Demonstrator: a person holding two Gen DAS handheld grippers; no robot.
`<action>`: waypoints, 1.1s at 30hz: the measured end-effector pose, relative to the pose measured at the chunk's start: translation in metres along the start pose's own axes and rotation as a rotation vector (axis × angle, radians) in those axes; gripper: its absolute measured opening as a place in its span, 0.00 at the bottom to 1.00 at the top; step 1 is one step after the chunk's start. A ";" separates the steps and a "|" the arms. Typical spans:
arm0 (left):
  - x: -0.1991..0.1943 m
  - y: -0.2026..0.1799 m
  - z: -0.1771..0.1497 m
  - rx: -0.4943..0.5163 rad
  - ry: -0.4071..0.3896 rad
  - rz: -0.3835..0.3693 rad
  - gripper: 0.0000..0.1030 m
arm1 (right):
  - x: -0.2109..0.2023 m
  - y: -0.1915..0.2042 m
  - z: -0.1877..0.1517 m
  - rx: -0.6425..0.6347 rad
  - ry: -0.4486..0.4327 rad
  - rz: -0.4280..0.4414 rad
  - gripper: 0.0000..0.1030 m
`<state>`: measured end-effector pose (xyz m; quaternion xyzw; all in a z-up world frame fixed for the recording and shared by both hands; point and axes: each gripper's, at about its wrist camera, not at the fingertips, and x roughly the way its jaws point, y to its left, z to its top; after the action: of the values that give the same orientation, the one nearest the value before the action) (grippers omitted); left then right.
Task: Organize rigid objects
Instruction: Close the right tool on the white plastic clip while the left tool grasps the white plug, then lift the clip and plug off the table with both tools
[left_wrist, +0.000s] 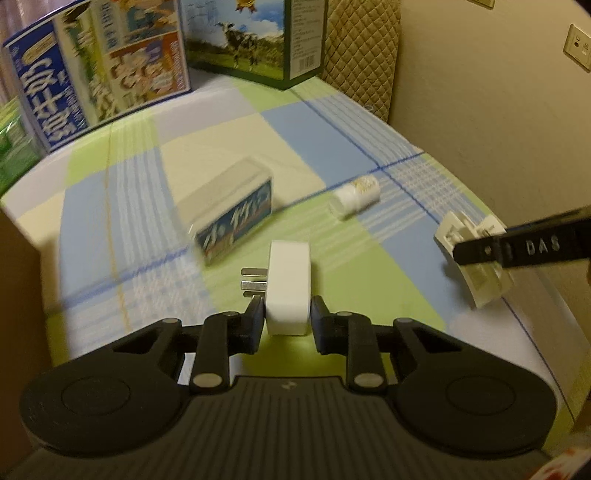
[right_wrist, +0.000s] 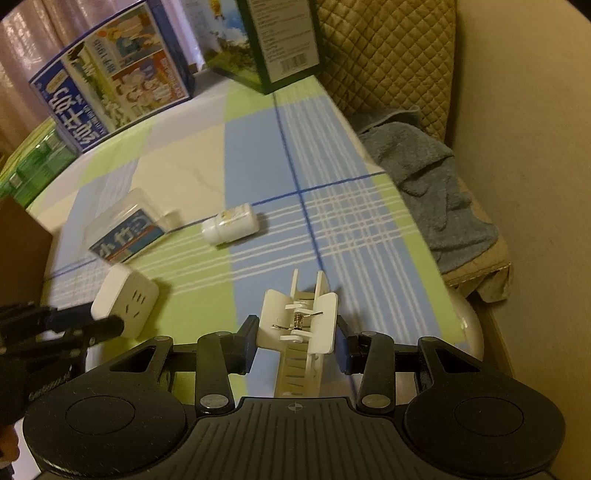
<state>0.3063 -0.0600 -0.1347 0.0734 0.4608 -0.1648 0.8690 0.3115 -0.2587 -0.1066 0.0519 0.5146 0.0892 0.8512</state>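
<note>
My left gripper is shut on a white plug adapter, its metal prongs pointing left; the adapter also shows in the right wrist view with the left gripper's fingers on it. My right gripper is shut on a white spring clip, seen from the left wrist view at the table's right edge. A small white bottle lies on its side mid-table. A clear box with a blue label lies to its left.
The table has a green, blue and cream checked cloth. A blue printed carton and a green cow carton stand at the back. A grey towel on a quilted cover lies off the right edge. A brown box edge is at left.
</note>
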 end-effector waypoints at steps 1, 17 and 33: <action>-0.005 0.001 -0.005 -0.008 0.005 0.003 0.22 | -0.001 0.002 -0.002 -0.006 0.004 0.006 0.37; -0.032 0.007 -0.031 -0.105 0.039 0.041 0.22 | -0.005 0.016 -0.023 -0.063 0.044 0.051 0.37; -0.032 0.004 -0.031 -0.110 0.021 0.074 0.22 | -0.013 0.016 -0.030 -0.073 0.030 0.054 0.37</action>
<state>0.2669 -0.0404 -0.1255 0.0441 0.4751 -0.1062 0.8724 0.2772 -0.2458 -0.1066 0.0336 0.5222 0.1317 0.8419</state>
